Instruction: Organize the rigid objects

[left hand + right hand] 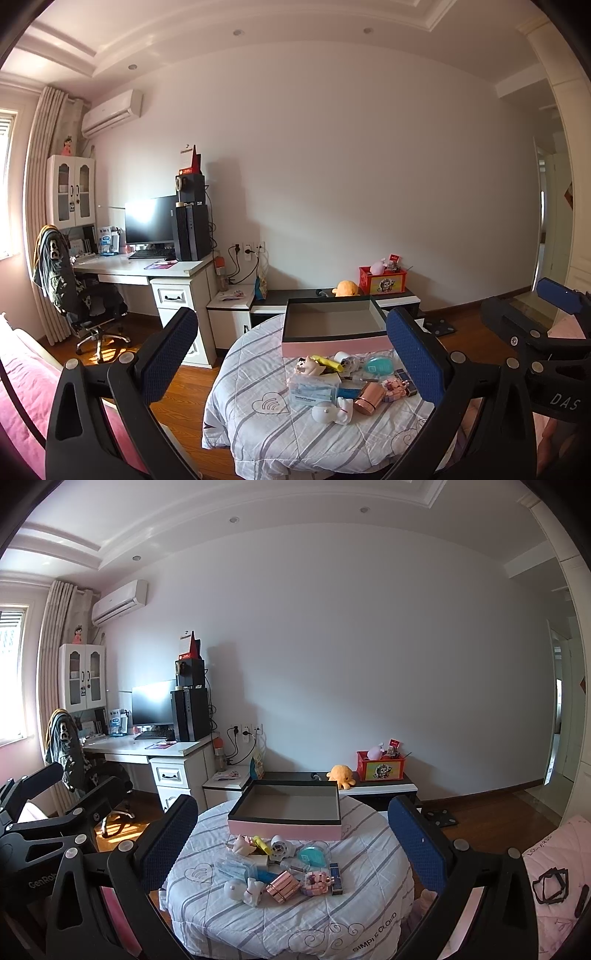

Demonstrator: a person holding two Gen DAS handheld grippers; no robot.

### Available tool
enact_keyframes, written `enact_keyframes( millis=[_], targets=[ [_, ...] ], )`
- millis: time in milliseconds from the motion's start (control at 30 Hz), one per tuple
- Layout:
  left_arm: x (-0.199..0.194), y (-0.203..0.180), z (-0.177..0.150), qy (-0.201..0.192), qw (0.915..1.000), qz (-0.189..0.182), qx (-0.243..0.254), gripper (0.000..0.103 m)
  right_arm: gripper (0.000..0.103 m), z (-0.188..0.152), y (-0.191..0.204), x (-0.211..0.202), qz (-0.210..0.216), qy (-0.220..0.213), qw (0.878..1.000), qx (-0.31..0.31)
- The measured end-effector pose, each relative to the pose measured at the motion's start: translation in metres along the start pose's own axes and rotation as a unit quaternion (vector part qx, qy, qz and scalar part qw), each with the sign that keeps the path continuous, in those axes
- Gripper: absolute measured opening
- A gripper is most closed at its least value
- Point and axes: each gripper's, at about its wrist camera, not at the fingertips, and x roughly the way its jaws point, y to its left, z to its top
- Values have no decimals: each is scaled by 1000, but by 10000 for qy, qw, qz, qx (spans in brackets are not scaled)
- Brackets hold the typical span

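A round table under a striped white quilt (255,435) (207,915) carries a pink open box (332,345) (284,829) with a grey, empty inside. In front of the box lies a pile of small items: a rose-gold ribbed case (369,398) (282,885), a clear dental floss box (313,391), a teal compact (377,366) (313,853), white figurines (332,413) (245,890), a pink block toy (316,882). My left gripper (291,354) hovers open before the pile. My right gripper (293,838) is open too, with nothing held.
A white desk (147,271) with monitor and black tower stands at the left, an office chair (85,306) beside it. A low dark cabinet (369,786) behind the table bears an orange plush and a red toy box. Pink bedding (554,878) lies right; wooden floor all round.
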Motion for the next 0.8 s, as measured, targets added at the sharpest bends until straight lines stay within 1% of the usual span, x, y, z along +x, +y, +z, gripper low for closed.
enact_keyframes(
  millis=[800],
  targets=[
    [1,0,-1,4,10000,9,-4,103,103,-3,4,3,38,42,10000,-53]
  ],
)
